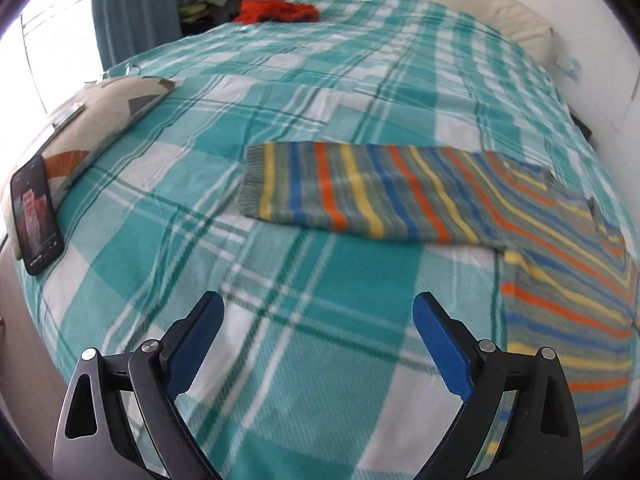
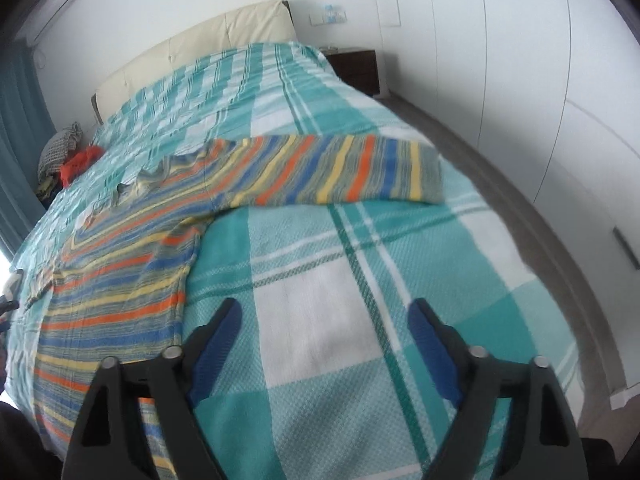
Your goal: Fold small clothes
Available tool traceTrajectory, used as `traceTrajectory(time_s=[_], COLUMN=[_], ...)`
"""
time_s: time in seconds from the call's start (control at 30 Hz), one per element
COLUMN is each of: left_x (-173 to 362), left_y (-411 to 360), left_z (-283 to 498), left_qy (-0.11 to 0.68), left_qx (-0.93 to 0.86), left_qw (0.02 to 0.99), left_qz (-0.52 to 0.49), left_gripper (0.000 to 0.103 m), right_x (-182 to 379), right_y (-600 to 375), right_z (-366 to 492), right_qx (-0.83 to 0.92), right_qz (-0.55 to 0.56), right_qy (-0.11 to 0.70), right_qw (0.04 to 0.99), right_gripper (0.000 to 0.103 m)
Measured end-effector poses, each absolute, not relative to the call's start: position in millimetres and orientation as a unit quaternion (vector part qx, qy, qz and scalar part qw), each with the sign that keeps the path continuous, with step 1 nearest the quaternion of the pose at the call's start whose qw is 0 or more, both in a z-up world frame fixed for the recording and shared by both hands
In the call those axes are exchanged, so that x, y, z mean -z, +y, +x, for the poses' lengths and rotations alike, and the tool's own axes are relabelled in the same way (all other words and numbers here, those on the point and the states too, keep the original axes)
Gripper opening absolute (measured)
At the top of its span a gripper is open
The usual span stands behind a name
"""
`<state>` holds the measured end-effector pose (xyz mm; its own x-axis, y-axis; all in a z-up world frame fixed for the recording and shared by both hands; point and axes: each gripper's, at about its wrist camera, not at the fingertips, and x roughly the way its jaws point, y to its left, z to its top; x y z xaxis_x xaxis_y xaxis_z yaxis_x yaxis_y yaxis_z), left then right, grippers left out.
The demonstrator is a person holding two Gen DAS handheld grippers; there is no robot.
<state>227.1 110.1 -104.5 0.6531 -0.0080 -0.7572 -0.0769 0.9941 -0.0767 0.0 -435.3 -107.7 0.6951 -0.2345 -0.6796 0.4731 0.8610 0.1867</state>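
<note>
Striped sweater (image 1: 400, 196) spread on plaid bed (image 1: 280, 92), both grippers' jaws wide, empty, phone (image 1: 36, 216) left view only, wardrobe (image 2: 500, 40) right view only

The striped sweater (image 1: 380, 196) is a soft, matt knit with a ribbed cuff at the sleeve's end. It lies on a woven checked blanket (image 1: 256, 112) whose coarse, waffle-like weave shows plainly near the lower edge of the right wrist view (image 2: 344, 392). The left gripper (image 1: 319, 316) has matt black plastic arms, dull blue rubbery pads and shiny metal pivot pins; the right gripper (image 2: 325, 318) looks the same. At the bed's left edge a phone (image 1: 37, 216) shows a glossy glass screen, leaning on a matt cloth cushion (image 1: 108, 108). The headboard (image 2: 192, 48) looks like smooth, padded cream leather. The wardrobe doors (image 2: 500, 40) are smooth and white, and the bedside table (image 2: 356, 65) is dark wood.
</note>
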Motion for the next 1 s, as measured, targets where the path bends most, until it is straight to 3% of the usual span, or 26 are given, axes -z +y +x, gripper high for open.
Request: traceTrajectory(time_s=[0.13, 0.27, 0.37, 0.53, 1.0], left_x=[124.3, 159.2, 160.3, 162.9, 168.0], left_y=[90.0, 101.1, 97.3, 96.5, 87.7], left_z=[223.5, 230.1, 225.5, 217.4, 216.4], left_qy=[0.427, 0.471, 0.460, 0.442, 0.450], left_qx=[-0.003, -0.005, -0.009, 0.004, -0.013], left_qw=[0.904, 0.879, 0.886, 0.896, 0.893], left_qz=[-0.027, -0.069, -0.060, -0.050, -0.014], left_gripper=[0.098, 0.102, 0.103, 0.103, 0.103], right_x=[115.4, 123.0, 139.3, 151.5, 162.4], right_y=[-435.4, -436.9, -438.1, -429.0, -418.2], right_z=[8.1, 13.5, 19.9, 27.3, 26.1], right_qx=[0.193, 0.212, 0.214, 0.216, 0.231], right_qz=[0.176, 0.163, 0.157, 0.130, 0.098], right_qy=[0.358, 0.371, 0.404, 0.417, 0.404], right_qw=[0.896, 0.889, 0.875, 0.873, 0.880], right_gripper=[0.089, 0.089, 0.090, 0.103, 0.103])
